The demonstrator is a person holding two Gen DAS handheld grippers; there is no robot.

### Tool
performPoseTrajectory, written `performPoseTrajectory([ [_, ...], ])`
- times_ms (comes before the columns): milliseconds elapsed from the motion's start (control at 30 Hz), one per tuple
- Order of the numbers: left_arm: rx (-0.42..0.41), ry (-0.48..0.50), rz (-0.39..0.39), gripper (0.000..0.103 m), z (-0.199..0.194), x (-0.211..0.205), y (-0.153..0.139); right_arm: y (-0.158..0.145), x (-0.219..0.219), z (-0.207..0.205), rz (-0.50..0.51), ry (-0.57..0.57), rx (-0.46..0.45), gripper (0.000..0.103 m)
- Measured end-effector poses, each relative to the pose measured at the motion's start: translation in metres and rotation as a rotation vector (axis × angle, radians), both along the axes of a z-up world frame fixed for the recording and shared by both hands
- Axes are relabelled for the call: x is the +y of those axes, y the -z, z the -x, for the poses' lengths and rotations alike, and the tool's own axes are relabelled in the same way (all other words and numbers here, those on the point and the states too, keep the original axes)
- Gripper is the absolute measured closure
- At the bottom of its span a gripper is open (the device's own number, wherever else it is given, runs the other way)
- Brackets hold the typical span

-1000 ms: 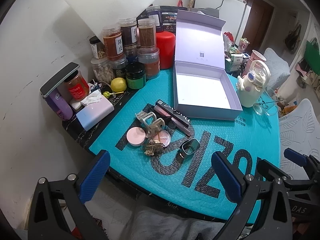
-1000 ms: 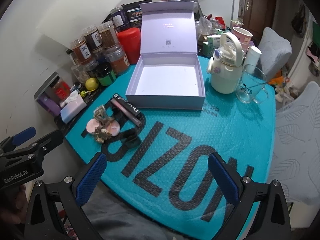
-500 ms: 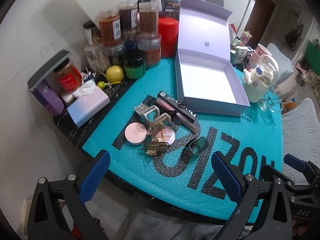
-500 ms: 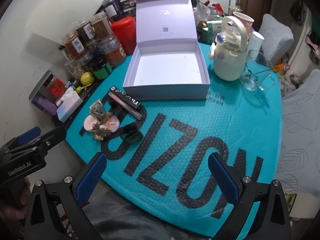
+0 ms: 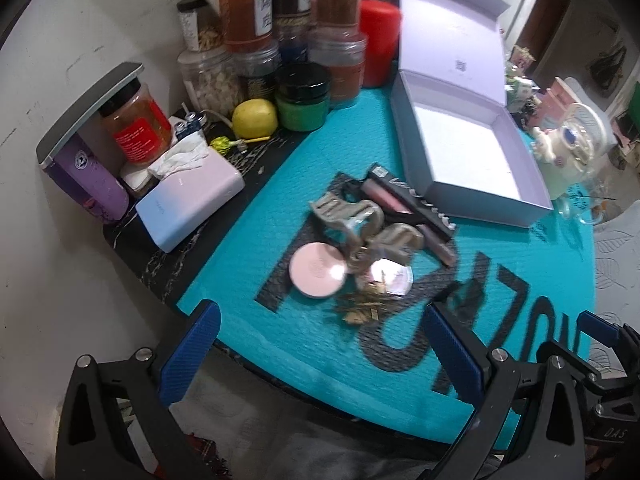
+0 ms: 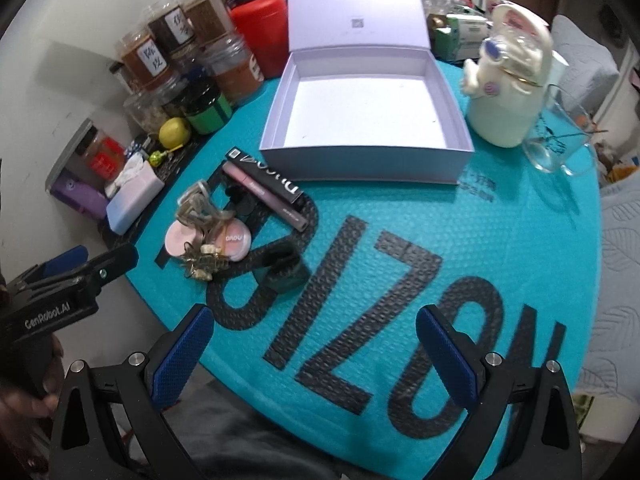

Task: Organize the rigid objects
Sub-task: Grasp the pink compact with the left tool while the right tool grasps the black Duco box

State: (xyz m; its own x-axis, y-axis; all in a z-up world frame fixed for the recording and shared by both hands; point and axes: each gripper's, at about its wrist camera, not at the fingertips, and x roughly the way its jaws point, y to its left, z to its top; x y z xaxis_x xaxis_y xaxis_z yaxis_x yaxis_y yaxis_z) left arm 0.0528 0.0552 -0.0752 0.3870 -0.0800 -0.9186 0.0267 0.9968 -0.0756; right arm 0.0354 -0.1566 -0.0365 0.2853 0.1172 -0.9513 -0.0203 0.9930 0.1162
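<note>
Two grippers hang over the near edge of the bench, both with jaws spread wide and nothing between them; over the last second the left gripper has pushed forward and down toward the heap, so the small things now loom larger in its view, while the right gripper has crept in only a little; reading from the left, jars crowd the wall beside a pale tissue pack; next, on the teal mat, lies the heap to be sorted: a round pink compact, a grey hair claw lying over it, a gold trinket, a black tube box and a dark ring-shaped piece; further right the open lilac box stands empty, its lid tipped back; beyond it a cream kettle and a glass mug; I judge the approach means a first pick is near, probably from the heap's near side, with nothing yet boxed.
</note>
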Motion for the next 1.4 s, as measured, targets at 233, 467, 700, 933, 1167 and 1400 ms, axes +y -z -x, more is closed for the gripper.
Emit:
performPoseTrajectory([
  [233,0.040,0.008,-0.027,0.000,-0.024,0.014,0.024,0.024,0.016,-0.015,0.006,-0.028,0.029,0.000],
  [467,0.099,0.076,-0.042,0.002,-0.045,0.016,0.056,0.046,0.024,-0.029,0.031,-0.039,0.050,0.000],
  [700,0.166,0.162,0.005,0.011,-0.064,0.013,0.082,0.063,0.030,-0.039,0.039,-0.055,0.062,0.000],
  [933,0.159,0.228,0.000,0.012,-0.072,0.007,0.089,0.077,0.037,-0.046,0.054,-0.078,0.072,0.000],
  [1167,0.202,0.223,0.034,0.026,-0.079,0.014,0.103,0.080,0.036,-0.051,0.050,-0.080,0.062,0.000],
  [1400,0.118,0.305,-0.058,0.053,-0.072,-0.002,0.105,0.078,0.031,-0.052,0.061,-0.075,0.057,0.000],
])
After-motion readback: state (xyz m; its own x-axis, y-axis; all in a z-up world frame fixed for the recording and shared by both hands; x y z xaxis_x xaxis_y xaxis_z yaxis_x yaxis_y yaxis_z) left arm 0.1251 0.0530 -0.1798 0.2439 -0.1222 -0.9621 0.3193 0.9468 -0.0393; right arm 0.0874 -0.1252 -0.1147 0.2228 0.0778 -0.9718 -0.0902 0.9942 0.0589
